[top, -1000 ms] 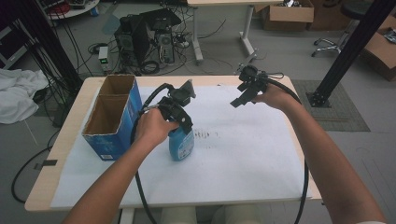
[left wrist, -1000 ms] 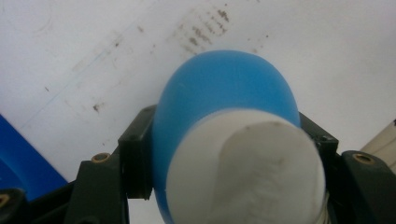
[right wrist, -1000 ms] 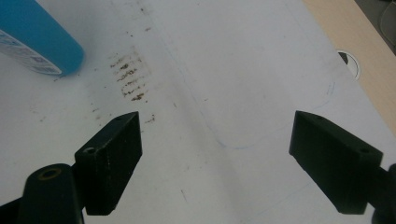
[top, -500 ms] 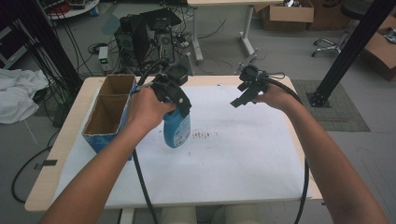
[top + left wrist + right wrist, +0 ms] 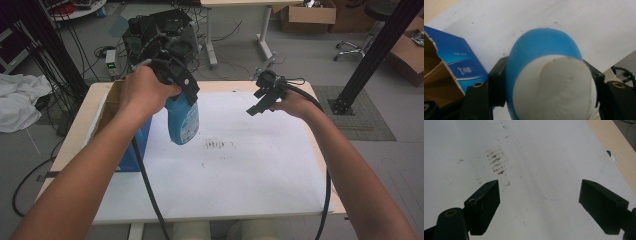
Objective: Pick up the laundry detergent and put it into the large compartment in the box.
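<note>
Bottle, blue with a white cap end, hangs in the air over the left part of the desk, clamped in the left tool. In the left gripper view the two black jaws press on either side of its blue body, with the white end nearest the camera, so the bottle's long axis runs straight out from the tool, away from the hand. From above, that axis points down and slightly toward the person, the bottom of the bottle clear of the white sheet that covers the desk.

Just beside it, to its left, stands an open blue box with a cardboard inside. The bottle is right of the box's opening and above its rim, so my guess is that the coming move turns on this gap: the bottle would have to travel left over the opening and then go down, long axis upright.

The left hand is by far the nearer to the box. The right tool is held well apart over the far right of the desk, jaws standing wide with nothing between them, above some brown smudges on the sheet.
</note>
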Motion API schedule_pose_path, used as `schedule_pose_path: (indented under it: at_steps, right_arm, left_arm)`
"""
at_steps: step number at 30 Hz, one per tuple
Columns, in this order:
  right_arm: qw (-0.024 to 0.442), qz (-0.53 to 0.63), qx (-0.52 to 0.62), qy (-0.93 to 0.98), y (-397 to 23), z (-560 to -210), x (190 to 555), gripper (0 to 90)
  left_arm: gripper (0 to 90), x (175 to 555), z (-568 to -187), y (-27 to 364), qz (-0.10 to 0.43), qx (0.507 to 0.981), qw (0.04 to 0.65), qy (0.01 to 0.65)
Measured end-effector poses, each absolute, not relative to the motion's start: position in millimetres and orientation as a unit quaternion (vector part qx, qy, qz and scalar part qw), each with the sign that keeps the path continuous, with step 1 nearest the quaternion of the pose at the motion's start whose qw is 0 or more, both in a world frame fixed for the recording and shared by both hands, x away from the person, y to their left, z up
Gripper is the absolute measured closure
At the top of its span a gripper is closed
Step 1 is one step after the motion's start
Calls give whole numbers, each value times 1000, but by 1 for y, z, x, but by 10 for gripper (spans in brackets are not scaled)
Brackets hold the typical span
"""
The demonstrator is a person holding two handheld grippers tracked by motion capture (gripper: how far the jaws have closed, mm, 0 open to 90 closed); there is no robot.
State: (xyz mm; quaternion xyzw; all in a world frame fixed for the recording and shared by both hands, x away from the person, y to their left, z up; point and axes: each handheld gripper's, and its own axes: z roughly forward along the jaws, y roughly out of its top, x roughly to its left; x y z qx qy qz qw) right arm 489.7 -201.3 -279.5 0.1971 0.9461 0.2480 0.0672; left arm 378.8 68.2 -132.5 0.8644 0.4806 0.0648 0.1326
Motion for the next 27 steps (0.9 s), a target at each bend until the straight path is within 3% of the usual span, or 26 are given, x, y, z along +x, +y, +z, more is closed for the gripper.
schedule_pose_path:
  at_steps: [27]
  right_arm:
    - [68, 253, 188, 947, -197, -278, 487, 170]
  left_arm:
    - [380, 385, -67, 138, 110, 775, 131, 608]
